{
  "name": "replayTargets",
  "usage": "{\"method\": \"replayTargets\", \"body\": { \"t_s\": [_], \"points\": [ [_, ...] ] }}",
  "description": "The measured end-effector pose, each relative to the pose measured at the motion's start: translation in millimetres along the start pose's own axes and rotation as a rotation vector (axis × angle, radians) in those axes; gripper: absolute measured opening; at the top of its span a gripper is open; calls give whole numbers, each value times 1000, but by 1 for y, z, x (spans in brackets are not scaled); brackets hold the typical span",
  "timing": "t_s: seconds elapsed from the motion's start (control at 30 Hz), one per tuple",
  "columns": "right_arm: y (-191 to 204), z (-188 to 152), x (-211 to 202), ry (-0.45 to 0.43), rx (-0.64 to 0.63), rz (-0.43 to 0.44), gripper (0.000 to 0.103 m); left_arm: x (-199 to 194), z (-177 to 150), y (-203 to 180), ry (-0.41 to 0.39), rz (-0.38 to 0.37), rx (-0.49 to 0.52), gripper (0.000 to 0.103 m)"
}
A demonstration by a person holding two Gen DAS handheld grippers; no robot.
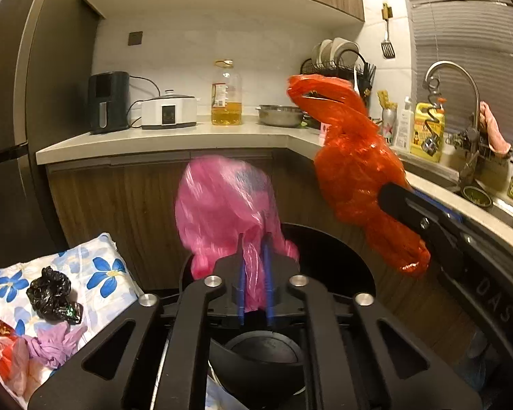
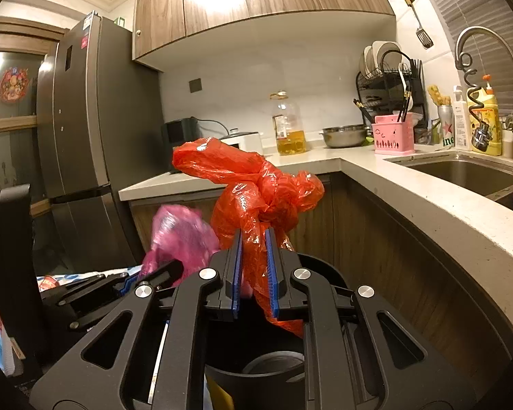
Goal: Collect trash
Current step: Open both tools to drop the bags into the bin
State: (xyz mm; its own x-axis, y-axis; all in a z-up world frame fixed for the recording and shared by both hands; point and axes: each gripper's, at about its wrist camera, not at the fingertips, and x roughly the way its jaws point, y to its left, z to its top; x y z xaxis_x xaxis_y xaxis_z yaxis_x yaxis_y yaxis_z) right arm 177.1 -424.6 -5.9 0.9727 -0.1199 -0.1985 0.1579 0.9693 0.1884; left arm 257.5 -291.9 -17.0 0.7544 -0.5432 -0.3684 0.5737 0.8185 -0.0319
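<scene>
My left gripper (image 1: pixel 254 244) is shut on a pink plastic bag (image 1: pixel 222 201) and holds it up over a black trash bin (image 1: pixel 342 256). The pink bag is blurred. My right gripper (image 2: pixel 254 235) is shut on a knotted red plastic bag (image 2: pixel 253 184), held above the same bin (image 2: pixel 328 273). The red bag (image 1: pixel 355 171) and the right gripper (image 1: pixel 390 198) show at the right of the left wrist view. The pink bag (image 2: pixel 178 235) and the left gripper (image 2: pixel 154 273) show at the left of the right wrist view.
A flowered cloth (image 1: pixel 95 273) at the lower left carries a crumpled black bag (image 1: pixel 53 294), a purple bag (image 1: pixel 56 341) and red scraps. The kitchen counter (image 1: pixel 174 140) bears an oil bottle (image 1: pixel 226 95), appliances and a metal bowl. A sink (image 2: pixel 461 171) is at right, a fridge (image 2: pixel 85 119) at left.
</scene>
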Motion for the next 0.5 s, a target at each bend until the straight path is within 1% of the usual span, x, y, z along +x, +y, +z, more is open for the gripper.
{"method": "replayTargets", "body": {
  "t_s": [0.03,0.07,0.1,0.17,0.2,0.23,0.27,0.33,0.37,0.4,0.43,0.5],
  "points": [
    [-1,-1,1,4,6,-1,18,1,-2,1,4,5,1,27],
    [-2,0,2,7,8,-3,21,2,-3,3,6,7,-3,33],
    [-3,-1,3,10,10,-8,25,2,-4,5,5,10,-12,42],
    [-6,-1,5,12,13,-15,30,2,-6,10,12,3,-31,48],
    [-7,-1,5,13,14,-22,31,3,-6,12,13,8,-36,55],
    [-8,-1,4,13,17,-25,32,2,-7,15,10,28,-43,61],
    [-9,-1,3,13,22,-30,34,0,-7,18,9,40,-49,63],
    [-10,-1,-1,12,24,-37,37,-5,-8,25,10,64,-72,71],
    [-9,-2,-3,11,23,-40,41,-8,-8,28,8,74,-85,72],
    [-8,-3,-4,12,21,-43,45,-13,-9,32,2,85,-100,76],
    [-6,-4,-7,13,17,-43,47,-17,-10,34,-2,99,-107,81],
    [-2,-7,-11,16,11,-47,52,-27,-13,37,-7,141,-115,85]
  ]
}}
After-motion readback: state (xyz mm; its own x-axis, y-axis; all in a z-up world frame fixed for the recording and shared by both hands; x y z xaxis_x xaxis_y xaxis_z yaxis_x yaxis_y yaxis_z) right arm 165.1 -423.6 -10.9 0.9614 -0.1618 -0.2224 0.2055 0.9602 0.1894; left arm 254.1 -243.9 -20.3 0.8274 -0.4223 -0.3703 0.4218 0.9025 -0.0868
